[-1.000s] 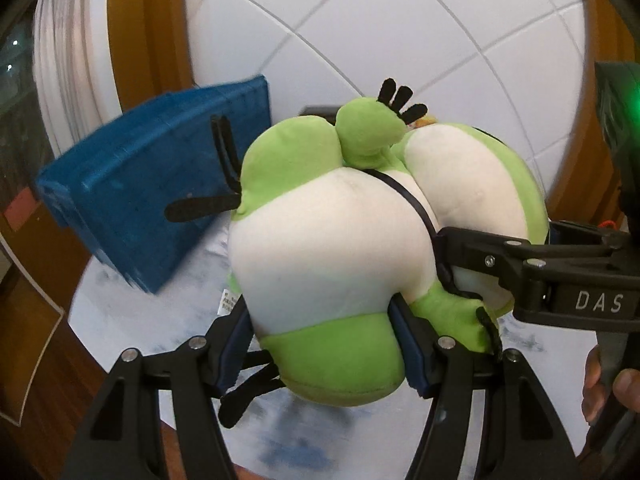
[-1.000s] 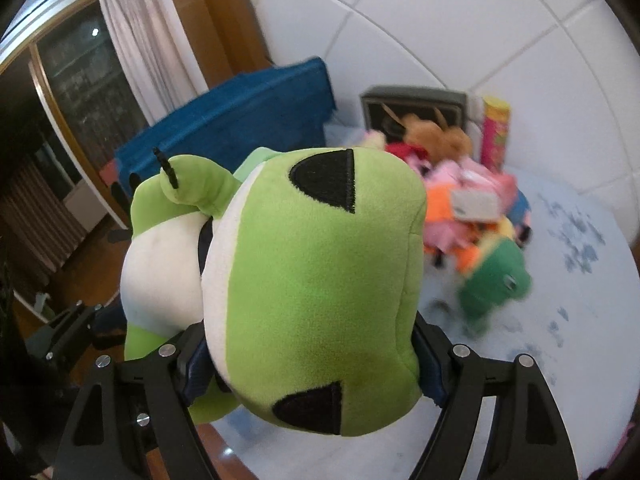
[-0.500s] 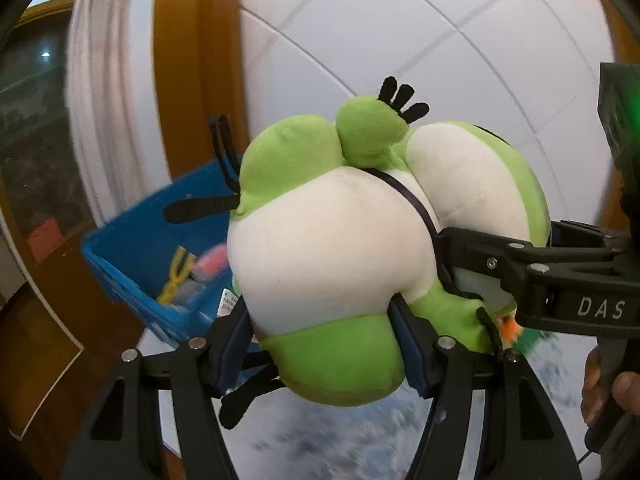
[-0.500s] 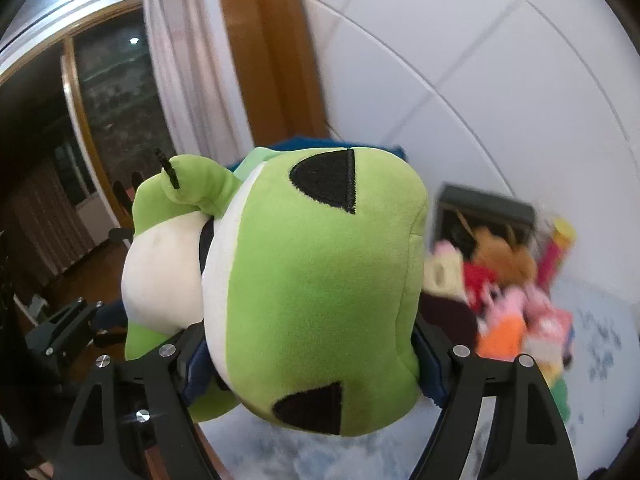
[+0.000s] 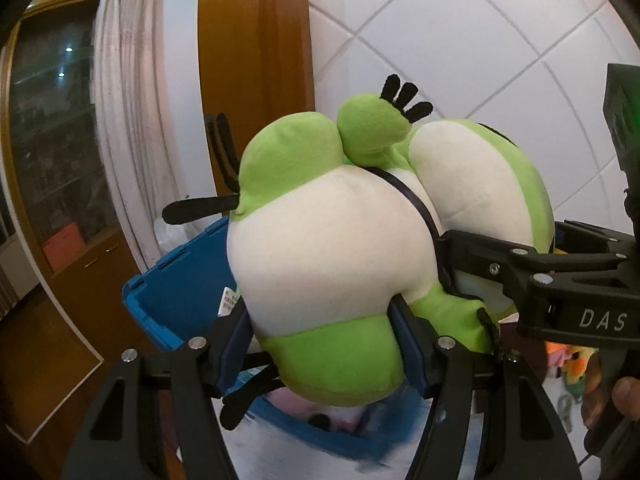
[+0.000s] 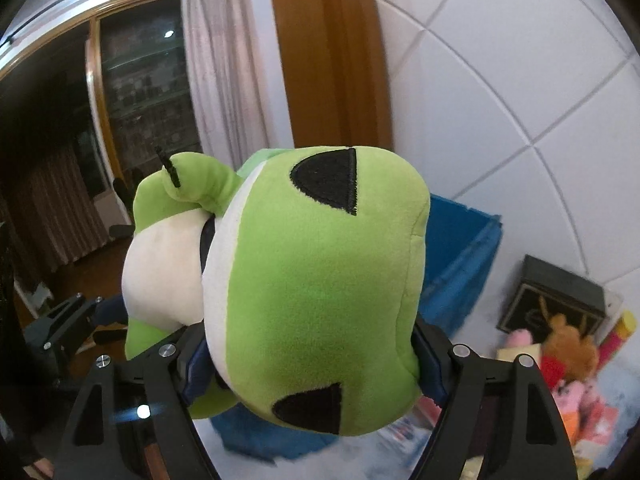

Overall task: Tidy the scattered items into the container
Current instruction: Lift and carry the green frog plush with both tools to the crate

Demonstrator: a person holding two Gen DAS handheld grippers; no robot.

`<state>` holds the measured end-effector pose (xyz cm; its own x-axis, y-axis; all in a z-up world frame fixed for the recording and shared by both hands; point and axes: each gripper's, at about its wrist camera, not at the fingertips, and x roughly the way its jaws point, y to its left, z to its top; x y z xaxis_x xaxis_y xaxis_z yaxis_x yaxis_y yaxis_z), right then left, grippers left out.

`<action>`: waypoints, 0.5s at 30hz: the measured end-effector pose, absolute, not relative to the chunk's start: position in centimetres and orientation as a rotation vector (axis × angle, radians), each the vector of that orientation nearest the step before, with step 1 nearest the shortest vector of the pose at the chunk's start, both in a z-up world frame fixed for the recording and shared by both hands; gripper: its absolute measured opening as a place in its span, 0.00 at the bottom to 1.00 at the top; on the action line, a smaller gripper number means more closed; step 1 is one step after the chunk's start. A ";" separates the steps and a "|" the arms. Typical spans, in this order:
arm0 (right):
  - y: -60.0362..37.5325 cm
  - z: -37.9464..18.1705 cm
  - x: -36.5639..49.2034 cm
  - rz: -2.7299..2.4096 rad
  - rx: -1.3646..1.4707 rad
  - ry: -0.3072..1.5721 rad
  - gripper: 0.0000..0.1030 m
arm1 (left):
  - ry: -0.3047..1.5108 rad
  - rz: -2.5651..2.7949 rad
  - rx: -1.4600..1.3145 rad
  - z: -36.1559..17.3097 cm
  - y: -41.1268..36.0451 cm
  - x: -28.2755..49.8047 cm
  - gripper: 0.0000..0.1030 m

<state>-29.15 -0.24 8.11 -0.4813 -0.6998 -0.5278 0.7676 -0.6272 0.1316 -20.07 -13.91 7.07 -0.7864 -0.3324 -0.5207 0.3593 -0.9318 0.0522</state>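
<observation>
Green frog plush [image 5: 320,264]: clamped by left gripper [image 5: 320,344] and right gripper [image 6: 308,364], frame centre; blue bin [image 5: 180,280] behind, lower left

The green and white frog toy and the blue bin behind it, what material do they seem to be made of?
The green and white frog toy looks like soft plush fabric: a fuzzy, matte nap, stitched black patches, and it bulges between the fingers. The blue bin looks like rigid moulded plastic, probably: straight walls, a slight sheen, a stepped rim.
</observation>
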 end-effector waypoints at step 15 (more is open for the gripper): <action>-10.5 2.2 -34.2 -2.260 0.904 0.113 1.00 | 0.068 -2.705 1.013 1.4 -24.3 -25.6 0.83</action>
<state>-34.24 -10.55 2.22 -0.5188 -0.5708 -0.6364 0.6314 -0.7577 0.1648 -25.57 -24.31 1.36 -0.7266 -0.2174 -0.6518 0.2499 -0.9673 0.0441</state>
